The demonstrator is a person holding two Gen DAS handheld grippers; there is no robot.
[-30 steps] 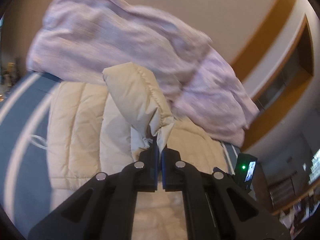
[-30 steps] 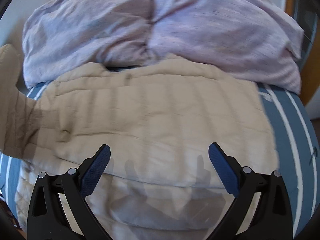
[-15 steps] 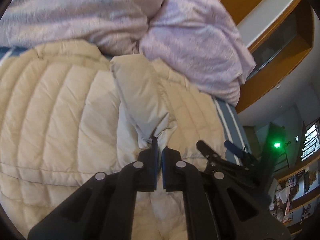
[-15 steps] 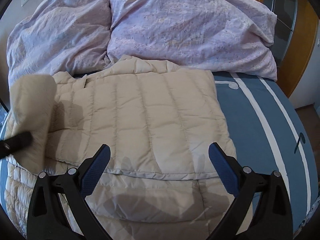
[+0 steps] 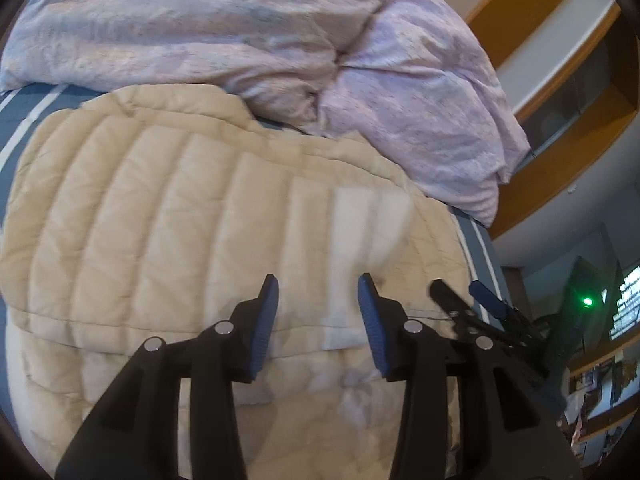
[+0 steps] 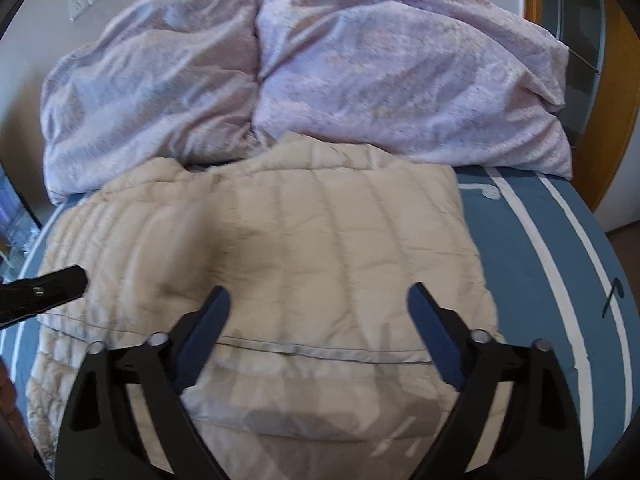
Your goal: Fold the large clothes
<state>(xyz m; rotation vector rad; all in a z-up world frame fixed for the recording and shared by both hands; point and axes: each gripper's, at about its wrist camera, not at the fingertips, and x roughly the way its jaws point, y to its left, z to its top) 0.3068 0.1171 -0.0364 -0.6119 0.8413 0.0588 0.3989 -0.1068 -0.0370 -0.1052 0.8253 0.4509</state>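
A cream quilted puffer jacket [image 5: 168, 216] lies spread on the bed, also seen in the right wrist view [image 6: 320, 248]. Its sleeve [image 5: 360, 224] lies blurred across the body, just beyond my left gripper [image 5: 318, 300], which is open and empty above the jacket. My right gripper [image 6: 318, 308] is open and empty above the jacket's lower part; its fingers also show at the right of the left wrist view [image 5: 486, 298]. A left fingertip [image 6: 60, 280] shows at the left edge of the right wrist view.
A crumpled lilac duvet [image 6: 320, 64] is piled at the head of the bed, against the jacket's collar. The blue sheet with white stripes [image 6: 552, 248] shows right of the jacket. A wooden frame [image 5: 560, 152] and a device with a green light [image 5: 587, 301] stand to the right.
My left gripper has opened and let go of the sleeve, which has dropped across the jacket body. The right gripper stays open and has moved a little closer over the jacket.
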